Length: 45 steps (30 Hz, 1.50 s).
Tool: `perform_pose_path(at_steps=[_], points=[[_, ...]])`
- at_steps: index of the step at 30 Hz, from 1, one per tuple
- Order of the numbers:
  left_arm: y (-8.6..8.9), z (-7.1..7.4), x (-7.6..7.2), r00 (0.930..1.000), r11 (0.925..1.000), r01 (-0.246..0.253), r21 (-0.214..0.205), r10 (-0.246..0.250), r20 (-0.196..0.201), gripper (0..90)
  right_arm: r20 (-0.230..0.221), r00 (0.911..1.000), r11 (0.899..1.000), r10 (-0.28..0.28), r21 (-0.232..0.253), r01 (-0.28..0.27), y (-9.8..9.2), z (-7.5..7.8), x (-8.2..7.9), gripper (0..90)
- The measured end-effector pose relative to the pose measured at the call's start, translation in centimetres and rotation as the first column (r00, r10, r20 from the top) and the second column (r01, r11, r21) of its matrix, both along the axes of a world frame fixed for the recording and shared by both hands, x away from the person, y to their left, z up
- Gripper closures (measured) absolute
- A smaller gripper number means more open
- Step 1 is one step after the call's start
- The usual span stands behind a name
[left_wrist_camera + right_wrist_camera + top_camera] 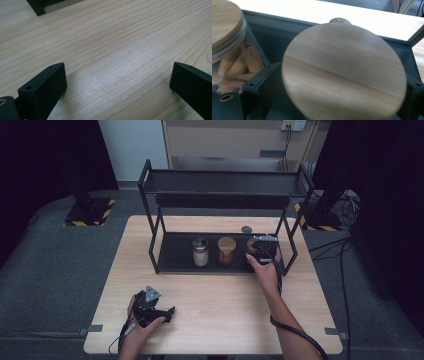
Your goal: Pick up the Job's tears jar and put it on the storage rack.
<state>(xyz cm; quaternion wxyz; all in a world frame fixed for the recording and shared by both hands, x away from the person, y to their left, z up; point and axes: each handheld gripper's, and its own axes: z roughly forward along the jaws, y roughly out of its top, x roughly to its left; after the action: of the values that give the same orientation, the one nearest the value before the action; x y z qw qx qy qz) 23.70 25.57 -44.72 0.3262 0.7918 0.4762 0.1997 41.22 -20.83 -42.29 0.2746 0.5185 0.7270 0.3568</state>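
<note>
three jars [226, 250] on the rack [170, 252]; right claw [261, 251] loose around one, left claw [167, 314] open.

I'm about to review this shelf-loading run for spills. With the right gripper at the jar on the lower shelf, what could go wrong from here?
1. The right gripper has its jaws on either side of the wooden-lidded jar; pulling back crookedly could tip it.
2. The neighbouring jar stands close on the lower shelf, so a sideways swing might knock it.
3. The rack's upper shelf overhangs; lifting steeply could strike it.
</note>
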Motion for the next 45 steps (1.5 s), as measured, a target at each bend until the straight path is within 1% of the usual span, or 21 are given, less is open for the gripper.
perform_pose_path(at_steps=[7,12,17,23,33,39,45], points=[[0.0,0.0,0.0,1.0000,1.0000,-0.001,0.000,0.001,0.000,0.0,0.008,1.0000,1.000,0.000,0.004,0.000,-0.7,0.3,-1.2,5.9],[0.0,0.0,0.0,1.0000,1.0000,-0.001,0.000,0.001,0.000,0.0,0.014,0.9999,1.000,0.003,0.020,-0.004,-1.2,0.5,-2.0,4.4],[0.0,0.0,0.0,1.0000,1.0000,-0.001,0.000,0.001,0.000,0.0,0.022,0.9997,1.000,0.010,0.024,-0.011,-1.3,0.8,-2.8,3.9],[0.0,0.0,0.0,1.0000,1.0000,-0.001,0.000,0.001,0.000,0.0,0.021,0.9996,1.000,0.018,0.022,-0.018,-1.3,1.0,-3.3,3.4],[0.0,0.0,0.0,1.0000,1.0000,0.000,-0.002,0.000,-0.001,0.0,0.029,0.9990,0.999,0.035,0.021,-0.036,-1.4,1.9,-4.4,3.3],[0.0,0.0,0.0,1.0000,1.0000,0.000,-0.002,0.000,-0.001,0.0,0.034,0.9987,0.999,0.039,0.026,-0.040,-1.6,2.4,-5.7,3.3],[0.0,0.0,0.1,1.0000,1.0000,0.000,-0.003,0.000,-0.003,0.0,0.038,0.9976,0.998,0.057,0.029,-0.058,-1.8,2.6,-6.6,3.3]])
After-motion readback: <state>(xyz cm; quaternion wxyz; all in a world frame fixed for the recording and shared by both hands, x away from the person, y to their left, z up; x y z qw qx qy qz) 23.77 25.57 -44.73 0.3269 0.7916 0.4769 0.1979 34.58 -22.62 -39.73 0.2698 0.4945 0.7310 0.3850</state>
